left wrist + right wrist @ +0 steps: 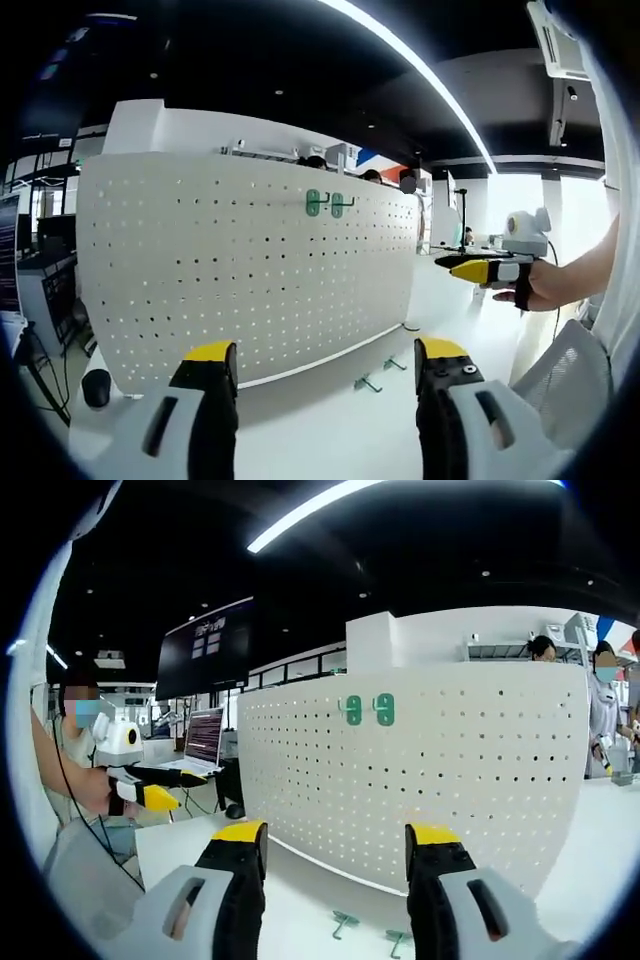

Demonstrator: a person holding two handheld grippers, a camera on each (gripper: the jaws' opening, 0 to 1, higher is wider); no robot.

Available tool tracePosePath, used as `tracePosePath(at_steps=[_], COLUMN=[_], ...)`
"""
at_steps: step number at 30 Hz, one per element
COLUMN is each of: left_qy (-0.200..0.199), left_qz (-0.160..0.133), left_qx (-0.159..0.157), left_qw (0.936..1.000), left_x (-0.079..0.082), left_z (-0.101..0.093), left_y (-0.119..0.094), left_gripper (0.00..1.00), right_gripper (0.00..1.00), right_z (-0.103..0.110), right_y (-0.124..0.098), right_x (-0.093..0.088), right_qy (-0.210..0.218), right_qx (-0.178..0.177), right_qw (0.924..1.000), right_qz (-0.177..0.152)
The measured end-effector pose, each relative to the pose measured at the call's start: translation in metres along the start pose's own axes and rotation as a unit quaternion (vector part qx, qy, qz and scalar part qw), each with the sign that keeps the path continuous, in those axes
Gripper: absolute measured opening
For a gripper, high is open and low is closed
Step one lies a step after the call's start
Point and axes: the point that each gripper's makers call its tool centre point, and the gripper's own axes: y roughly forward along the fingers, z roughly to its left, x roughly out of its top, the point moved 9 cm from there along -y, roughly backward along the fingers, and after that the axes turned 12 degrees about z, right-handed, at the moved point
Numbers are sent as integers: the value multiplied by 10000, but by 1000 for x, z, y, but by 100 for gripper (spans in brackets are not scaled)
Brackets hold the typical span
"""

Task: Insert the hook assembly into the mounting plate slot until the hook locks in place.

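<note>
A white pegboard mounting plate (250, 280) (430, 770) stands upright on the white table. Two green hooks hang high on it, side by side (327, 204) (368, 710). Two more green hooks lie loose on the table at the board's foot (368, 383) (345, 921), the second beside the first (396, 364) (396, 940). My left gripper (327, 370) is open and empty, facing the board, and it appears at the left of the right gripper view (160, 785). My right gripper (337, 855) is open and empty too, and it reaches in at the right of the left gripper view (480, 268), held by a hand.
The white table (330, 440) (300, 920) runs under the board. A laptop (203, 740) sits on a desk left of the board. A black mouse-like object (96, 387) lies at the table's left edge. People stand behind the board at right (603, 705).
</note>
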Motion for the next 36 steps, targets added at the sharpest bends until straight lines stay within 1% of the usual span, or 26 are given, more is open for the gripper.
tracePosePath(at_steps=[2,5,11,17,29,33,35,36], left_qy=[-40,-63,-91,-110,-4,84,221,235], left_qz=[5,-48,-29,4,63,181,348,377], left_qx=[-28,-36,-29,-35,-79,-134,-128,-166], left_qw=[10000,10000,10000,9999,9999,9997,9991,9989], left_x=[-1,-2,-6,-10,-3,-2,-2,-2], left_z=[0,-1,0,-2,-3,-3,-3,-2], left_y=[0,-1,-2,-3,3,9,14,17], left_gripper=[75,76,77,77,76,75,74,73], right_gripper=[56,57,57,57,57,57,56,56], right_z=[1,3,5,4,2,2,2,2], right_y=[-3,-8,-15,-17,-15,-15,-16,-16], right_x=[-4,-9,-14,-16,-11,-11,-12,-12], right_qy=[102,136,199,246,276,285,307,331], right_qx=[6,-20,-94,-130,-162,-173,-180,-174], right_qw=[9999,9999,9998,9996,9995,9994,9993,9993], right_qz=[-16,1,27,27,-41,-46,-57,-55])
